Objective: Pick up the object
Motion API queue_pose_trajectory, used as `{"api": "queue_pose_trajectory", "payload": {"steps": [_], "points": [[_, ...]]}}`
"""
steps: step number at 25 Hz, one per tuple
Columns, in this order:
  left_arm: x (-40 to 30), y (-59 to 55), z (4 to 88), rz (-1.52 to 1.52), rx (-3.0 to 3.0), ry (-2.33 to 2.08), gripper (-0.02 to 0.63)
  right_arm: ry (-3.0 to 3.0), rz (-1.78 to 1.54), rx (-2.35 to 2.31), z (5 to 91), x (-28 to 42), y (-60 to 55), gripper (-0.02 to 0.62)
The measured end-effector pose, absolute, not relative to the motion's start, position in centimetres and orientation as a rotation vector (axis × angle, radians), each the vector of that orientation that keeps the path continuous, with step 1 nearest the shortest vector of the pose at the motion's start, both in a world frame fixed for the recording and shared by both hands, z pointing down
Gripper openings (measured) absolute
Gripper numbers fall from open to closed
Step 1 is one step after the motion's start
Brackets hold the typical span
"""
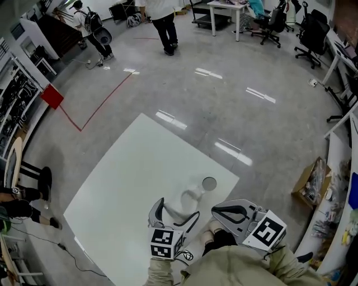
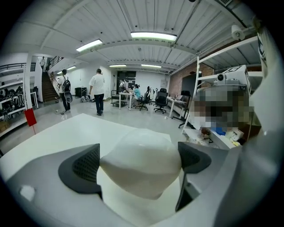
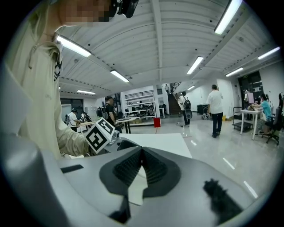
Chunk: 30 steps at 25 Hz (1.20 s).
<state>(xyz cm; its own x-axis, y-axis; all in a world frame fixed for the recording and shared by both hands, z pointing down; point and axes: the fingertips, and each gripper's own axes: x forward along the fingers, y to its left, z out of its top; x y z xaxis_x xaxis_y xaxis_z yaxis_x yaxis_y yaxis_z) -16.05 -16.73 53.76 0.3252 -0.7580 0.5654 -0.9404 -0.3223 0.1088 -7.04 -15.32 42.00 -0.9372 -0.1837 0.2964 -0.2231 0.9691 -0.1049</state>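
Observation:
A white, rounded object with a round rim is over the white mat, close to its near right corner. In the left gripper view the object fills the gap between the jaws, and both dark pads press against its sides. My left gripper is shut on it; I cannot tell whether it rests on the mat or is lifted. To its right my right gripper is shut, its pads meeting with nothing between them. It is apart from the object.
The mat lies on a glossy grey floor. A red sign and a red tape line are at far left. People stand at the back, near office chairs and a table. A cardboard box sits at right.

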Motion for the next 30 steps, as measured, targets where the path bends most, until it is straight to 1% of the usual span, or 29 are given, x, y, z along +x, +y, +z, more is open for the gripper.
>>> {"api": "queue_pose_trajectory", "payload": {"steps": [11, 17, 30], "points": [[-18.4, -13.9, 47.9, 0.432, 2.224, -1.653, 0.554, -2.856, 0.116, 0.236, 40.3, -8.8, -12.8, 0.003], [-19.7, -11.1, 44.6, 0.408, 2.262, -1.718, 0.554, -2.864, 0.079, 0.247, 38.9, -9.5, -10.5, 0.003], [-21.3, -5.8, 45.1, 0.368, 2.230, -1.787, 0.552, -2.862, 0.056, 0.196, 39.5, -10.8, -5.8, 0.003]]}}
